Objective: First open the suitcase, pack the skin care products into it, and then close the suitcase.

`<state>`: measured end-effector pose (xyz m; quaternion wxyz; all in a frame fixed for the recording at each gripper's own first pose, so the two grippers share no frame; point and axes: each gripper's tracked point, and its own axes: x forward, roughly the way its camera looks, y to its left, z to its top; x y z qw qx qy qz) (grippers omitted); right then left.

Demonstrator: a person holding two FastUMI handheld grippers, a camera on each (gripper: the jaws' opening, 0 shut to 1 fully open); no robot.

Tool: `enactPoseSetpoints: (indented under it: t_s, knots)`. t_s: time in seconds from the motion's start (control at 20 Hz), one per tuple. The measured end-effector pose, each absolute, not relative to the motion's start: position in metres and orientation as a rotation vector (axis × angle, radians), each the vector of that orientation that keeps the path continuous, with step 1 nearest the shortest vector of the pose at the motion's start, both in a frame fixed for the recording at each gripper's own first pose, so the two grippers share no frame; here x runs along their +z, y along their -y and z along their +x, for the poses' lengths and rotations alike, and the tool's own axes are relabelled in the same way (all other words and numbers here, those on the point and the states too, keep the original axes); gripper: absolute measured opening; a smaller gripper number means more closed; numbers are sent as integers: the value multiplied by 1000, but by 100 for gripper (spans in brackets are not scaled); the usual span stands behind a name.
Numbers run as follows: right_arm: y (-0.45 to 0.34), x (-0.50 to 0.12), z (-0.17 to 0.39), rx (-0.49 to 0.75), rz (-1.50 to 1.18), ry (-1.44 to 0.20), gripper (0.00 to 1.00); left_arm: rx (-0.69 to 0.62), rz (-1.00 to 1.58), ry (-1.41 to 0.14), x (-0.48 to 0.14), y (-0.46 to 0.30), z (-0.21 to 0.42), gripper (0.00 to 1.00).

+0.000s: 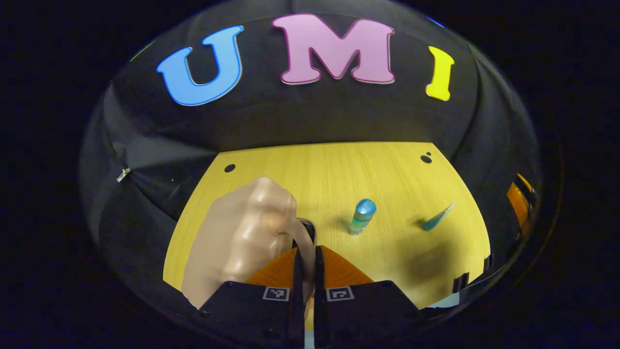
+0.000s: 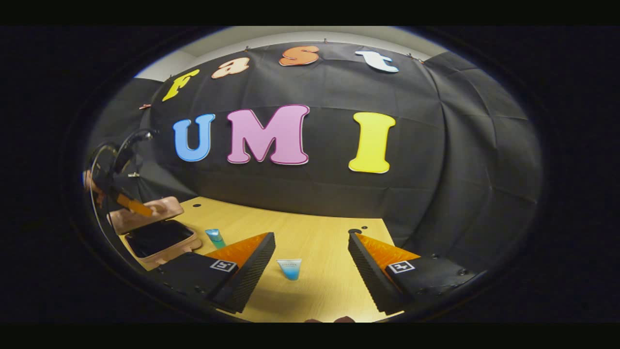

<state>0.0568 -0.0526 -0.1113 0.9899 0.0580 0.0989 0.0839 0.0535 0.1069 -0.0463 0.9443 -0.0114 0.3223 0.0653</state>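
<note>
The pink suitcase [image 2: 152, 228] is open at the far left; the left tool [image 1: 306, 252] pinches its lid. The right tool [image 2: 310, 264] gapes wide. The bottle [image 1: 362, 216] and the tube [image 2: 289, 268] wait unpacked on the surface [image 1: 339, 169].

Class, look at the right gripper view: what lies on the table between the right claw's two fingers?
A small blue tube stands on the wooden table, midway between the open right claw fingers, untouched, in the right gripper view.

The pink suitcase [image 2: 155, 232] lies open on the table, a teal bottle [image 2: 215, 237] and blue tube [image 2: 289, 268] standing beside it.
</note>
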Motion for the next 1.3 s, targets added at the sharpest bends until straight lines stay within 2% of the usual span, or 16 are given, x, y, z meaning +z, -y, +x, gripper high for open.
enactPoseSetpoints:
  t_s: [0.3,0.6,0.8,0.95,1.3]
  knots:
    - [31,-92,59,113,123,-184,97,229,48,-535,15,-228,45,10]
    - [-18,-74,58,43,109,-194,96,298,36,-482,20,-366,34,10]
    - [-49,-62,59,-4,93,-190,96,316,-29,-454,-17,-464,40,10]
    - [-70,-61,57,-45,87,-215,96,338,-123,-509,-84,-533,49,10]
    - [-85,-67,40,-130,114,-301,96,284,-302,-622,-217,-594,68,10]
